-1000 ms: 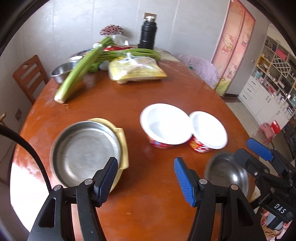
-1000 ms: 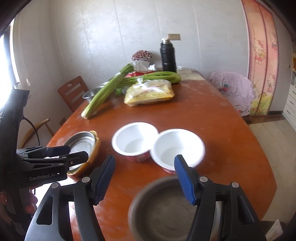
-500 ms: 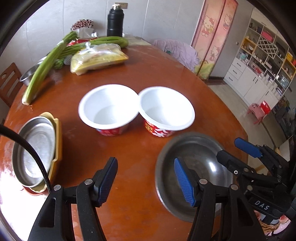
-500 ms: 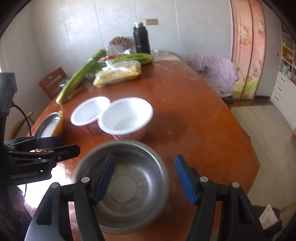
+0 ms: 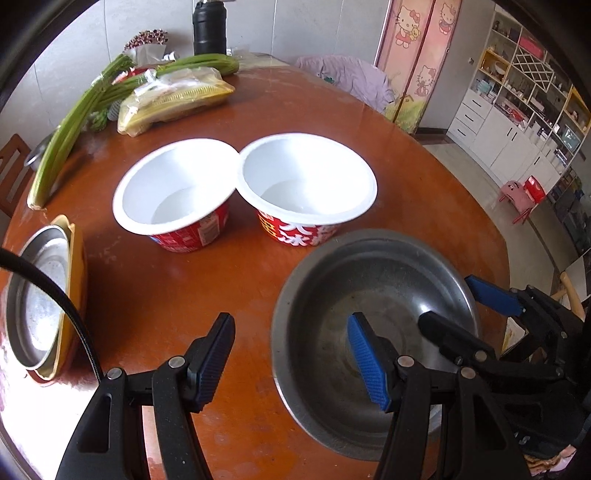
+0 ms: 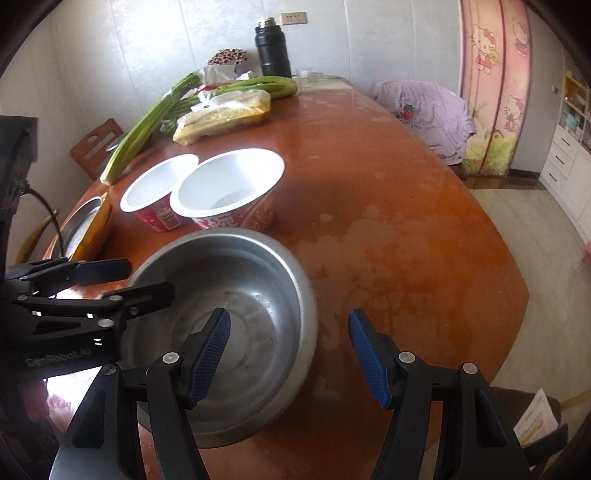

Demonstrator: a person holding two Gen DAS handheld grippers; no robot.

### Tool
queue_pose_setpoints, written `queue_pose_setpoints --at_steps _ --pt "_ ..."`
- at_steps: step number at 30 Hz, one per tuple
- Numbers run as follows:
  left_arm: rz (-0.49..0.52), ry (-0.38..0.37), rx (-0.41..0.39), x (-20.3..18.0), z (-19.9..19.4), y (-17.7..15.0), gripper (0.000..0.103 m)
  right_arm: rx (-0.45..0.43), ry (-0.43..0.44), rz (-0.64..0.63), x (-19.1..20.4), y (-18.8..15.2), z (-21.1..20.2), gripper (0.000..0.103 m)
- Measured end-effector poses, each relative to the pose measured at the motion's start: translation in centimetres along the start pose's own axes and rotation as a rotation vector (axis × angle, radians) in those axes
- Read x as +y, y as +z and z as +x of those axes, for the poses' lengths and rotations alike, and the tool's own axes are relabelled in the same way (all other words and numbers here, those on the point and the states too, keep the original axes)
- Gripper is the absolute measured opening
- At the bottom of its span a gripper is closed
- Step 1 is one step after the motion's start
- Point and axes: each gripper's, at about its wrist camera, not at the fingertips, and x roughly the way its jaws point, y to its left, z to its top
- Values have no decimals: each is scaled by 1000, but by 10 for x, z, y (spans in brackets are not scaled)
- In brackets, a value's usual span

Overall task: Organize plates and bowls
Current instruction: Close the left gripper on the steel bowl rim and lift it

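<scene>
A steel bowl [image 5: 354, 295] [image 6: 240, 280] sits on the round wooden table near its front edge. My left gripper [image 5: 291, 354] is open, its jaws either side of the bowl's left rim. My right gripper [image 6: 290, 350] is open, its jaws either side of the bowl's right rim. Two white paper bowls with red sides [image 5: 173, 188] [image 5: 306, 181] stand touching just behind the steel bowl. A steel plate [image 5: 37, 295] rests on a yellow dish [image 5: 75, 266] at the table's left edge.
Green stalks [image 5: 70, 129], a bag of yellow food [image 5: 177, 99] and a black flask [image 5: 208, 27] lie at the table's far side. A wooden chair [image 6: 96, 147] stands left, a cloth-draped chair [image 6: 432, 110] right. Paper [image 6: 535, 421] lies beside the table's near right edge.
Both grippers have moved forward and down to the steel bowl, now straddling its rim from each side. The left view swung right, away from the steel plate.
</scene>
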Motion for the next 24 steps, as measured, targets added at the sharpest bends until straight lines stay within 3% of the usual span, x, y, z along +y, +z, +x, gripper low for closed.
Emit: queue_pose_setpoints --at_steps 12,24 --pt "4 -53 33 -5 9 -5 44 30 27 -26 9 -3 7 51" --pt "-34 -56 23 8 -7 -14 44 12 33 -51 24 1 -5 51"
